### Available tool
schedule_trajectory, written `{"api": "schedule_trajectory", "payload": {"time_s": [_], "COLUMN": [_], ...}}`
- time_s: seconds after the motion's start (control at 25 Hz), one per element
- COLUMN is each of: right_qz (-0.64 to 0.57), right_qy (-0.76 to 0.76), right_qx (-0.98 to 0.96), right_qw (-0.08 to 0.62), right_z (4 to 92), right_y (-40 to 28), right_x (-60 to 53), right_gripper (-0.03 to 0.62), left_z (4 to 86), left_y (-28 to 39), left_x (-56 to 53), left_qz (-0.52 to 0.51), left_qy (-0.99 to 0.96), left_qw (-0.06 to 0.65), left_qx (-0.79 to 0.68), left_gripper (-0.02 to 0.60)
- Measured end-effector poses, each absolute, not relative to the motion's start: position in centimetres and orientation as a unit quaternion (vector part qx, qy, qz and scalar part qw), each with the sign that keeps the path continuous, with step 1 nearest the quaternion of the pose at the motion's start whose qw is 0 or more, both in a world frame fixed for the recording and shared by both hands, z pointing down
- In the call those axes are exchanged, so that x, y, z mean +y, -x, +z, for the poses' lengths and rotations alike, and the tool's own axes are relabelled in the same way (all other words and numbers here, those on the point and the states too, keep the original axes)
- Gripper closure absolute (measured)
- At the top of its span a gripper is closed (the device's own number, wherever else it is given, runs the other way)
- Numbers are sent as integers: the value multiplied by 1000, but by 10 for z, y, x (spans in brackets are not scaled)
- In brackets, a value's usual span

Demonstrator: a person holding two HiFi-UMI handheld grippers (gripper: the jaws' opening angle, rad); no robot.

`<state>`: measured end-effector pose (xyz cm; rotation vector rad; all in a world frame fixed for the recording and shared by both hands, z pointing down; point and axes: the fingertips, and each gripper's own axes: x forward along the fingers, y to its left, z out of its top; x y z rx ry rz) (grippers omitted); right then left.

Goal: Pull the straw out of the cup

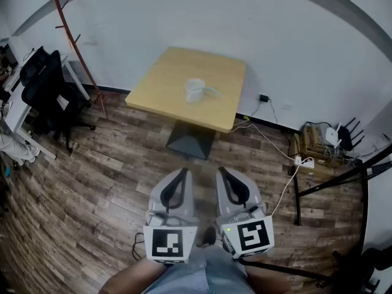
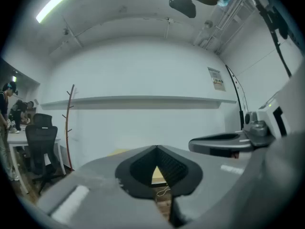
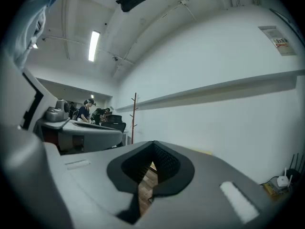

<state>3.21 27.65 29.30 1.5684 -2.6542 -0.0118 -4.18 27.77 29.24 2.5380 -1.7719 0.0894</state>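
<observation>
A square light-wood tabletop (image 1: pixel 159 81) on a black pedestal base (image 1: pixel 191 142) stands against the white wall (image 1: pixel 184 17). It carries a small white cup (image 1: pixel 193 90) close to its middle, a little toward the right edge. A thin pale straw (image 1: pixel 212 91) sticks out over the cup's rim and leans toward that right edge; it is too small to show more. In the head view the grey left claw (image 1: pixel 183 172) and the grey right claw (image 1: pixel 222 171) are held side by side over the dark wood-plank floor (image 1: pixel 110 176). Both sit just in front of the person's knees (image 1: pixel 202 274), a narrow gap between them, both aimed at the tabletop and well apart from it. The left gripper view shows the left claw clenched: the jaw tips meet, with only a small triangular opening behind them, through which a sliver of the tabletop shows, and nothing is between the pads. The right gripper view shows the right claw clenched the same way and empty, with floor planks visible through its opening. A black office chair (image 1: pixel 46 90) stands at the left of the room beside a white desk (image 1: pixel 15 112). A thin reddish-brown coat rack (image 1: pixel 72 38) rises between the chair and the tabletop's left corner. At the right, beyond the tabletop's right edge, white cables (image 1: pixel 272 141) run across the floor to a power strip (image 1: pixel 304 162). A white router with antennas (image 1: pixel 334 136) sits near the wall.
</observation>
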Motion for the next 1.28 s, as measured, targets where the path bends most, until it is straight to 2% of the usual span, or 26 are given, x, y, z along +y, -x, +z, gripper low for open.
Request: {"api": "schedule_trajectory", "payload": {"time_s": [0.44, 0.72, 1.04, 1.28], "right_qz": [6, 19, 40, 48], "right_qy": [-500, -475, -448, -460], "right_qx": [-865, -880, -893, -885], "right_qw": [30, -3, 8, 44], "right_z": [298, 305, 326, 342], "right_y": [-59, -63, -47, -35], "right_x": [276, 268, 253, 214], "right_gripper": [588, 586, 586, 586], "left_z": [297, 308, 329, 338], "left_y": [17, 10, 24, 37], "left_x": [275, 278, 265, 221], "left_qz": [32, 55, 73, 61], "left_qy": [-813, -803, -790, -797], "left_qw": [28, 24, 38, 61], "left_qx": [-580, -593, -607, -598], "left_gripper": [561, 561, 561, 561]}}
